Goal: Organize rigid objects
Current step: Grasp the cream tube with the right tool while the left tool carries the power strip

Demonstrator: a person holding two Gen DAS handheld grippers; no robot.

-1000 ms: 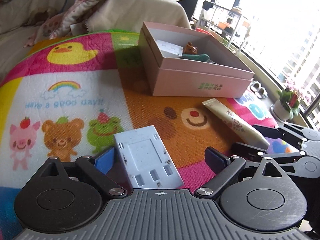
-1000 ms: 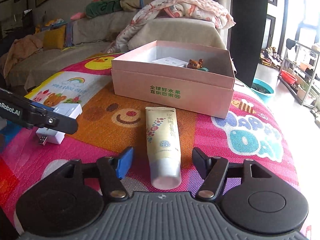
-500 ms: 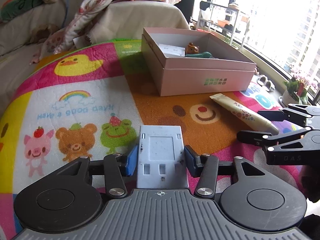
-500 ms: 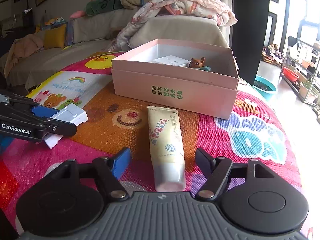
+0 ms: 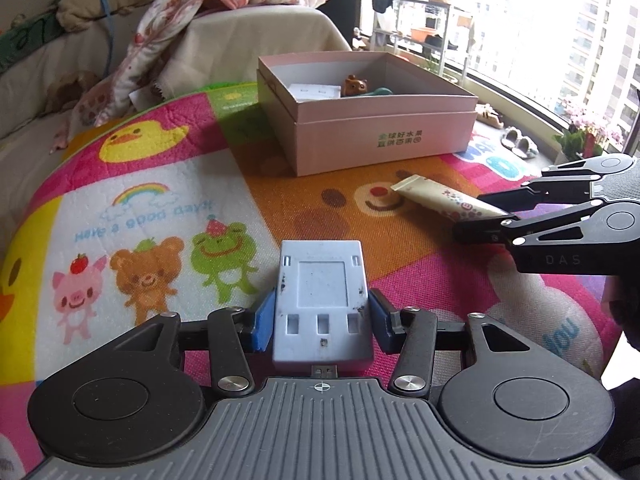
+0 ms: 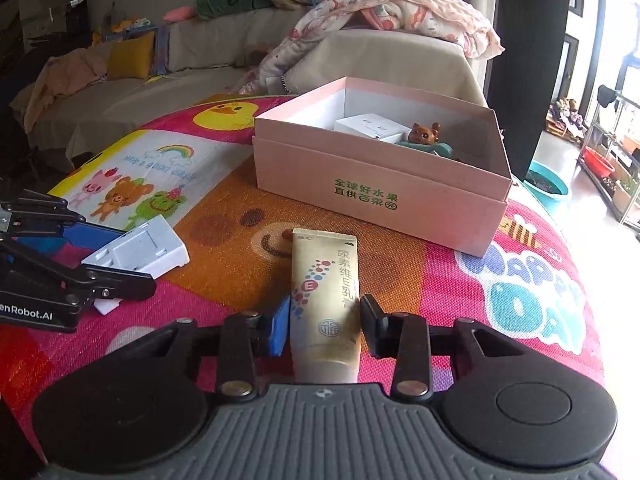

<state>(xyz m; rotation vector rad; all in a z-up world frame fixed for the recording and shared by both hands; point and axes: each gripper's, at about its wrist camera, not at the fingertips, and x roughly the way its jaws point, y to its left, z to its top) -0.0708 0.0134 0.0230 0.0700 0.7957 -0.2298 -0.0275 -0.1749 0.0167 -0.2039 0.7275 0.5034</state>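
My left gripper [image 5: 322, 320] is shut on a pale blue-white plastic charger block [image 5: 322, 300] and holds it just above the mat; it also shows in the right wrist view [image 6: 140, 250]. My right gripper [image 6: 324, 320] is shut on a cream lotion tube [image 6: 325, 300], which also shows in the left wrist view [image 5: 440, 196]. An open pink box [image 5: 380, 136] stands beyond both, holding a white carton [image 6: 370, 128] and a brown bear figure [image 6: 425, 133] on a green piece.
A colourful cartoon play mat [image 5: 160, 200] covers the surface. A sofa with a blanket [image 6: 392, 16] lies behind the box. A window, a plant pot [image 5: 580, 144] and a metal rack are to the right.
My left gripper closed on the charger block and lifted it. My right gripper moved forward and closed on the lotion tube.
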